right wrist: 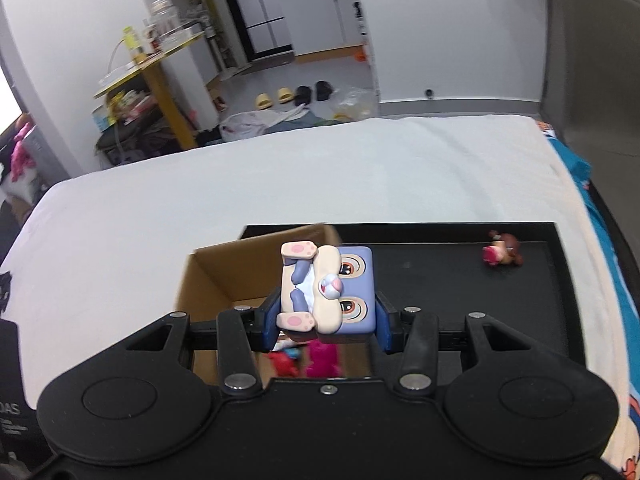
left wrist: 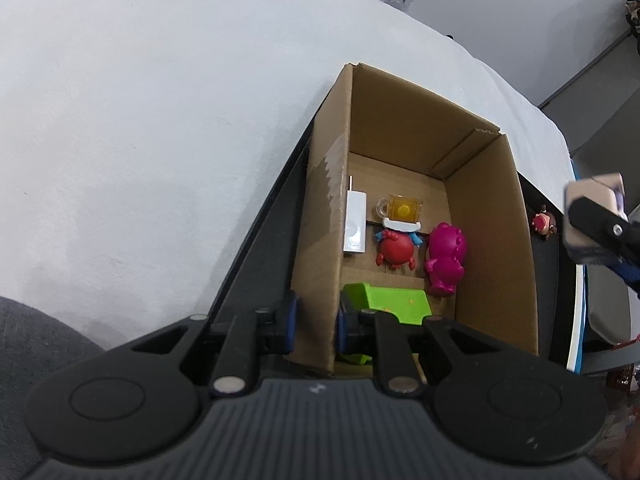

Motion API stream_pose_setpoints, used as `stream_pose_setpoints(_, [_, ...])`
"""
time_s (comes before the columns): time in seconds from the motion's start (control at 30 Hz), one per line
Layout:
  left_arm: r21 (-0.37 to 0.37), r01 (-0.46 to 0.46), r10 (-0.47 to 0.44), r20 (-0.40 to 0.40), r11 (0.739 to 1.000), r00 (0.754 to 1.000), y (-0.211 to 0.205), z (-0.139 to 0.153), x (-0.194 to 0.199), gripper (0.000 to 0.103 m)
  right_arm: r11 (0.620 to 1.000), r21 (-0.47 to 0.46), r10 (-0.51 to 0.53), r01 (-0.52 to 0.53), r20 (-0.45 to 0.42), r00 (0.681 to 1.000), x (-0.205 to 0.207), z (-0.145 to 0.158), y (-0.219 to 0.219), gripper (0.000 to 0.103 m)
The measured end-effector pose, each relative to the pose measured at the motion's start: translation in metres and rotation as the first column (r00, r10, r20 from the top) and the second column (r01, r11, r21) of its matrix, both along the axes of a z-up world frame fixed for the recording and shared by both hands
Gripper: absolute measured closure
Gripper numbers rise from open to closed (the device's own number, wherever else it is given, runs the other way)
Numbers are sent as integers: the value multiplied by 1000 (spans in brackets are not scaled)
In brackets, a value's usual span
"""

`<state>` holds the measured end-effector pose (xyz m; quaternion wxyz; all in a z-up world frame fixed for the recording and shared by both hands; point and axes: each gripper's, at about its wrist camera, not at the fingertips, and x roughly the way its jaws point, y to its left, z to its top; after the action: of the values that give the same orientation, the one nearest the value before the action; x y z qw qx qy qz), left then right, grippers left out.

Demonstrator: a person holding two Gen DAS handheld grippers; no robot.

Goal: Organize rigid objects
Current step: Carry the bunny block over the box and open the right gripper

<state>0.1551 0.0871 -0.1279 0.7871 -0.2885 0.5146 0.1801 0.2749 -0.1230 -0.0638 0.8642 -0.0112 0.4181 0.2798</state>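
**Bunny cube held over the box**

My left gripper is clamped on the cardboard box wall, steadying it. At my right gripper, the jaws are closed on the bunny cube, which sits at twelve o'clock above the box. It looks like rigid, light, smooth plastic, so I keep to its flat sides. It has a lilac face and cream paws with pink pads.

White walls, grey floor (slippers).
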Motion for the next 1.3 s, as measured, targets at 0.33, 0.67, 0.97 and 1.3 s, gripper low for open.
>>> stream_pose_setpoints(0.33, [-14, 16, -16, 16, 1000, 1000, 4, -5, 2, 85, 996, -42, 77, -80, -72, 994, -18, -12, 39, 58])
stream_pose_setpoints(0.67, [-18, 21, -21, 26, 1000, 999, 8, -4, -8, 85, 993, -32, 105, -110, -122, 987, -31, -17, 51, 50])
stream_pose_setpoints(0.97, [-6, 19, -19, 30, 1000, 999, 5, 0, -11, 85, 994, -42, 96, -100, -81, 992, -28, 1, 31, 49])
stream_pose_setpoints(1.3, [-3, 11, -11, 39, 1000, 999, 4, -1, -12, 85, 995, -77, 58, -56, 22, 998, -10, 14, 0, 29])
